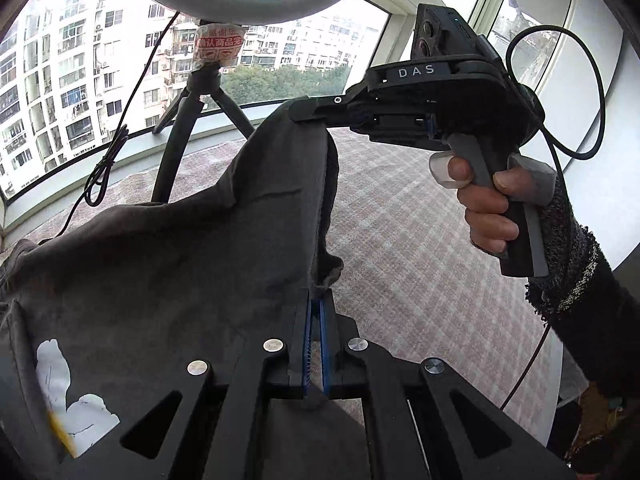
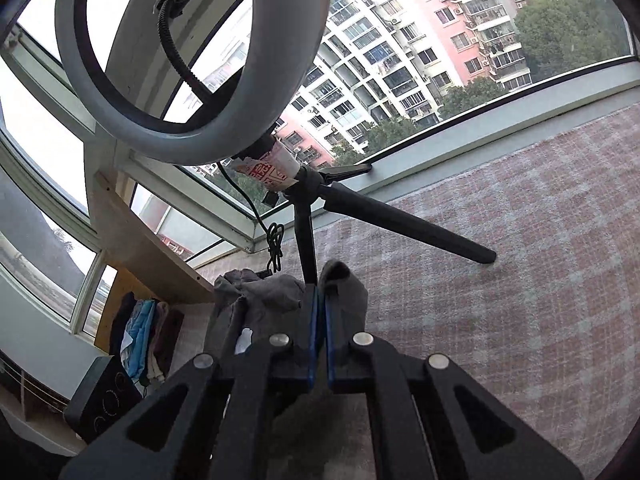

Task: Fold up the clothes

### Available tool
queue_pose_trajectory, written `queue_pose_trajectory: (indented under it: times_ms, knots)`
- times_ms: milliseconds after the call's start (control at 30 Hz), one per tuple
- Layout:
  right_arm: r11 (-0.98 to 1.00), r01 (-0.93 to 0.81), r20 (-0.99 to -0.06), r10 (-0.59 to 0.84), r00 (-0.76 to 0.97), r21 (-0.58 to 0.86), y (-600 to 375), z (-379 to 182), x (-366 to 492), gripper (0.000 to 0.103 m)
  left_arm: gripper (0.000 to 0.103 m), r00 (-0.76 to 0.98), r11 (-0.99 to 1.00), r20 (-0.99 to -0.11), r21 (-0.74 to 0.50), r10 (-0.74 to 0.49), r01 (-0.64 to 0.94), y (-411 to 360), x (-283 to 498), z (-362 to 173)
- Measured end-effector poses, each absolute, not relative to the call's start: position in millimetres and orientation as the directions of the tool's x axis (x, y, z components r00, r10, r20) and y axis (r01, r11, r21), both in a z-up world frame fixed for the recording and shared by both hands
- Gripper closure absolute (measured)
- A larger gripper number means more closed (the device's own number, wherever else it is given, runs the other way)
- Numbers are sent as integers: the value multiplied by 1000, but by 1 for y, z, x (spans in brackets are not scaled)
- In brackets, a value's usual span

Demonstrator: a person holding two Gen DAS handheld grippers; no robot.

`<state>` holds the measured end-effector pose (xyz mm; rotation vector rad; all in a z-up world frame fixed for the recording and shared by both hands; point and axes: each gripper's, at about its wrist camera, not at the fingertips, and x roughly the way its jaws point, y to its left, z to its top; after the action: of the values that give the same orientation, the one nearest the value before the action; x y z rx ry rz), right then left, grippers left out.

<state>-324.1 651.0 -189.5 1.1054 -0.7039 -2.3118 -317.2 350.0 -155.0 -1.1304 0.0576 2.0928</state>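
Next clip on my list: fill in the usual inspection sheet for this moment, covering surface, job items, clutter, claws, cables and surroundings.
Surface: pink checked cloth covers the table.
Job's things: dark grey garment with a white print, lifted off the cloth between the two claws.
Clutter: ring light on a black tripod stands on the cloth.
Grippers: left claw shut on the garment's edge; right claw shut on another part of the same edge, a hand on its handle.
Cables: black cable loops from the right claw; bundled light cable by the window sill.
Surroundings: curved windows, apartment blocks outside; clothes pile lower left in the right wrist view.
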Motion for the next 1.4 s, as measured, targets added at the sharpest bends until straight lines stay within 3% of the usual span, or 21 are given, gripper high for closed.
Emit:
queue_pose_trajectory:
  times_ms: [133, 267, 433, 500, 800, 933, 967, 1000, 1033, 1400]
  knots:
    - [-734, 331, -593, -676, -437, 593, 569, -187, -339, 98, 100, -298, -779, -803, -297, 517, -551, 310, -308, -175]
    - [-726, 403, -708, -669, -227, 557, 488, -212, -360, 84, 86, -284, -810, -847, -254, 450, -528, 285, -296, -184]
    - [-772, 358, -685, -633, -360, 525, 538, -205, -323, 61, 72, -305, -826, -860, -207, 410, -525, 256, -298, -176]
    - [-821, 307, -727, -569, -384, 481, 564, -214, -298, 61, 63, -308, -825, -863, -193, 400, -531, 251, -316, -176]
    - [-880, 186, -802, -475, -362, 437, 596, -264, -231, 61, 60, -275, -869, -907, -164, 319, -467, 272, -416, -211]
    - [-881, 193, -801, -474, -367, 433, 595, -268, -231, 61, 62, -246, -843, -906, -184, 345, -505, 284, -422, -219]
    - [-882, 202, -800, -471, -371, 426, 595, -268, -231, 61, 72, -250, -836, -902, -183, 352, -517, 286, -422, -218]
    - [-886, 210, -805, -463, -372, 413, 593, -268, -232, 61, 92, -252, -831, -899, -183, 357, -526, 288, -421, -217]
    - [-891, 219, -811, -452, -371, 397, 589, -270, -233, 61, 100, -250, -830, -902, -179, 353, -528, 289, -420, -216]
    - [-908, 337, -851, -372, -371, 250, 546, -287, -242, 61, 99, -327, -859, -904, -77, 274, -506, 268, -445, -186]
